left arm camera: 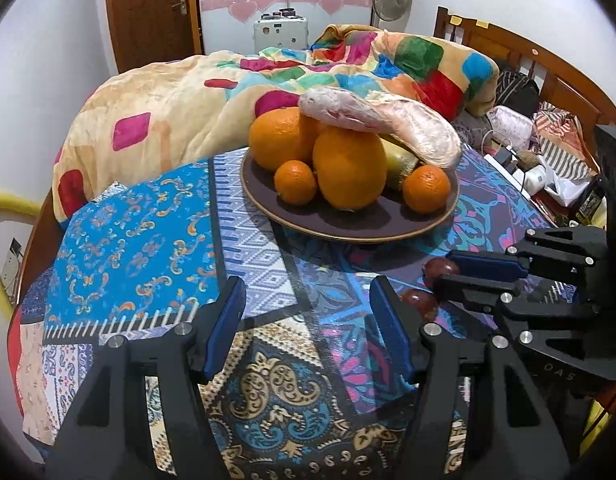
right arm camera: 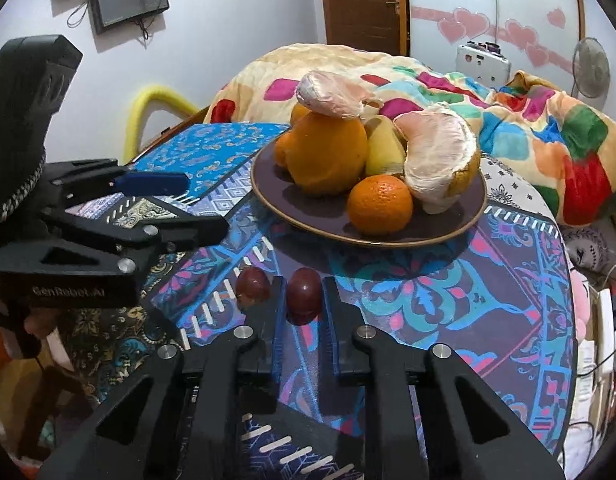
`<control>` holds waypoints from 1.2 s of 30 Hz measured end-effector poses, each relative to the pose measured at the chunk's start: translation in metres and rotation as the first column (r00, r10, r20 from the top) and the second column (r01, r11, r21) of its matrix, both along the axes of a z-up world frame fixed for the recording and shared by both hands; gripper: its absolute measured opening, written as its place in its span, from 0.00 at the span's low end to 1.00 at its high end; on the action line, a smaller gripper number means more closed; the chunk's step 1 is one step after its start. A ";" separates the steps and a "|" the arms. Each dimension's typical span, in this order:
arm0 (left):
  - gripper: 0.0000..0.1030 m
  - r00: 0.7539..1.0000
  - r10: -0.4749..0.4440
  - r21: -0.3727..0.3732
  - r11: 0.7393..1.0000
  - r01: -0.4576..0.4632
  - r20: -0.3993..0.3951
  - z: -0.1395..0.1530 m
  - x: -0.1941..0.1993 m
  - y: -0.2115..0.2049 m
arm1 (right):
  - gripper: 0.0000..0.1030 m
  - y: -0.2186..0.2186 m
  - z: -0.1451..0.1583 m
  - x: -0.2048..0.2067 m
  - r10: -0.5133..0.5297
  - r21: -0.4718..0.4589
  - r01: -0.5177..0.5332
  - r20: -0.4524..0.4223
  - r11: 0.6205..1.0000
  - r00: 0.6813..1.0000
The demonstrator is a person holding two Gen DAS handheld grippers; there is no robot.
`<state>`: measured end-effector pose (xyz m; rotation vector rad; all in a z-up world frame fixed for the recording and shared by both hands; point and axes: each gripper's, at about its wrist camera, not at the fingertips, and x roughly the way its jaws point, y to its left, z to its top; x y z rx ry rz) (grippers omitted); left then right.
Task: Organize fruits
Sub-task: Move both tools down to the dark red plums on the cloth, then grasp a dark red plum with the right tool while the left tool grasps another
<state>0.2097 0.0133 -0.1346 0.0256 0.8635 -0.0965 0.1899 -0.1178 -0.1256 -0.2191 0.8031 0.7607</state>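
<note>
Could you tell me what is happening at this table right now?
A person is sorting fruit with two handheld grippers. The right gripper has its fingers on either side of one small dark red fruit lying on the patterned tablecloth, not yet closed on it. A second red fruit lies just beside it. The left gripper hovers open and empty. The plate behind already holds oranges, a banana and peeled pomelo segments.
</note>
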 end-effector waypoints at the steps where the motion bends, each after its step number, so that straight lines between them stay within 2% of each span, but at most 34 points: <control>1: 0.62 1.000 -0.003 -0.007 1.000 0.003 -0.003 0.000 0.000 -0.002 | 0.15 -0.001 0.000 -0.003 -0.005 -0.001 0.005 0.013 1.000 1.000; 12: 0.63 0.997 -0.064 -0.014 0.998 0.063 -0.044 -0.007 0.003 -0.037 | 0.15 -0.040 0.011 -0.003 -0.090 0.020 0.089 0.041 0.996 0.995; 17: 0.62 0.997 -0.067 0.002 0.998 0.067 -0.040 -0.013 0.002 -0.048 | 0.15 -0.054 0.011 -0.004 -0.113 0.024 0.112 0.042 0.993 0.993; 26: 0.20 0.991 -0.124 -0.081 0.990 0.119 -0.056 -0.012 0.000 -0.054 | 0.15 -0.065 0.011 -0.003 -0.130 0.035 0.129 0.038 0.991 0.991; 29: 0.16 0.991 -0.126 -0.065 0.990 0.123 -0.050 -0.010 -0.003 -0.056 | 0.15 -0.065 0.014 -0.005 -0.132 0.039 0.130 0.047 0.991 0.990; 36: 0.16 0.995 -0.093 -0.054 0.994 0.092 -0.025 0.000 -0.001 -0.042 | 0.15 -0.058 0.020 0.004 -0.132 0.049 0.129 0.067 0.990 0.989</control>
